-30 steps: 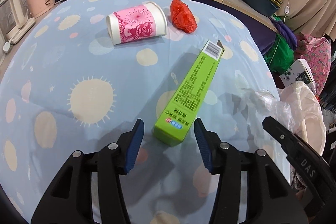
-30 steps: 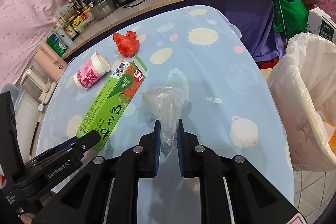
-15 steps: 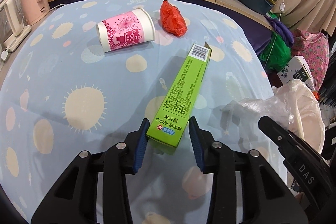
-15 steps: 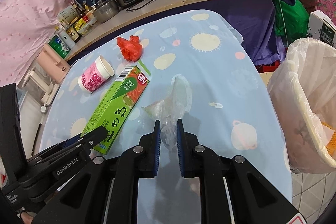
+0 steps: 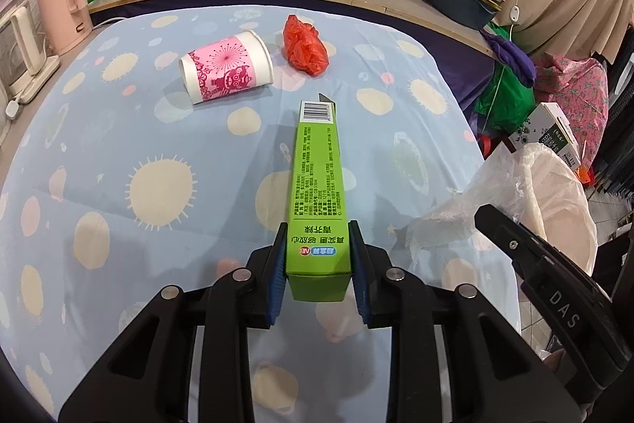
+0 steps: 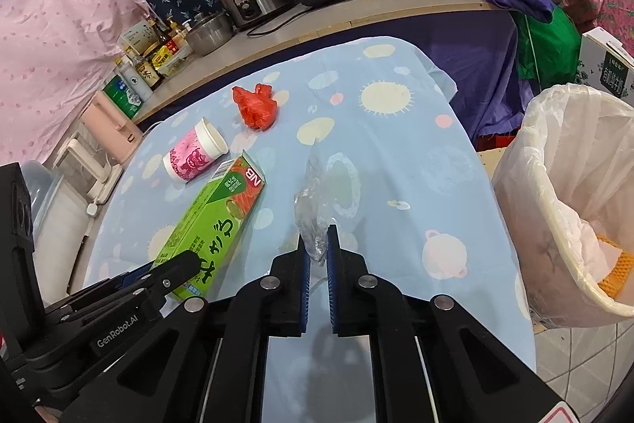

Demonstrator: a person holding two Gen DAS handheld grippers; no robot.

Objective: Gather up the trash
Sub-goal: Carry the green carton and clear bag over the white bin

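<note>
The jaws of the left gripper (image 5: 317, 272) have just been closing and are now pressed on the near end of the long green cardboard box (image 5: 318, 193), which was lying loose between them a second ago. A crumpled clear plastic bag (image 6: 313, 221) is pinched in the almost-shut right gripper (image 6: 316, 266). Both pieces are held beside the white-lined waste bin (image 6: 554, 185), so dropping is judged next; a pink paper cup (image 5: 226, 72) and red plastic wad (image 5: 305, 46) are left on the table (image 5: 99, 165), beyond the box.

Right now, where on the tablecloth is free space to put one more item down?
Free: the wide left part of the tablecloth, below the pink paper cup, and the right part between the clear plastic bag and the trash bin. Crowded: the far middle, where cup, red plastic bag and green box lie close.
</note>
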